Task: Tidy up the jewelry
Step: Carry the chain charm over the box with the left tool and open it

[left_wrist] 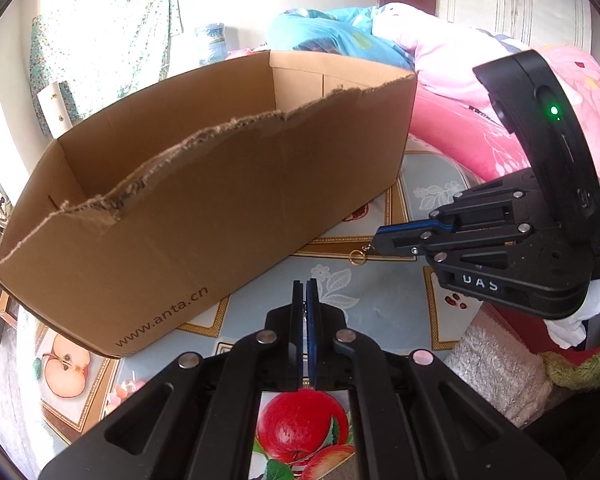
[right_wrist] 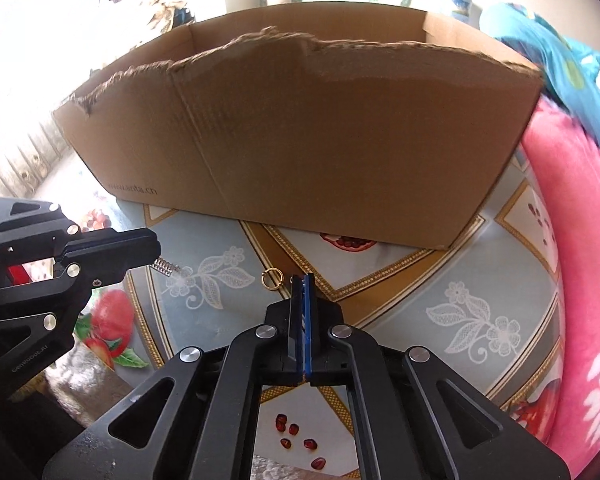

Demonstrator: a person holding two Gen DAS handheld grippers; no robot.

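Left wrist view. Left gripper (left_wrist: 306,284): jaws pressed together; whether anything thin sits between the pads cannot be told here. Right gripper (left_wrist: 378,240): jaws together, pinching a fine link from which a small gold ring-shaped jewelry piece (left_wrist: 357,257) hangs at its tip, just above the fruit-printed vinyl tablecloth (left_wrist: 364,304). Open brown corrugated cardboard box with torn rim (left_wrist: 204,200): stands just behind, its interior not visible.

Right wrist view. Right gripper (right_wrist: 303,280): closed, gold ring (right_wrist: 271,278) just left of its tip. Left gripper (right_wrist: 156,254): closed on a small silver sparkly chain piece (right_wrist: 166,268). Box (right_wrist: 300,140): near.

Handling note: the pinch on the ring looks slight; lift slowly, clear the ragged rim, release well inside.
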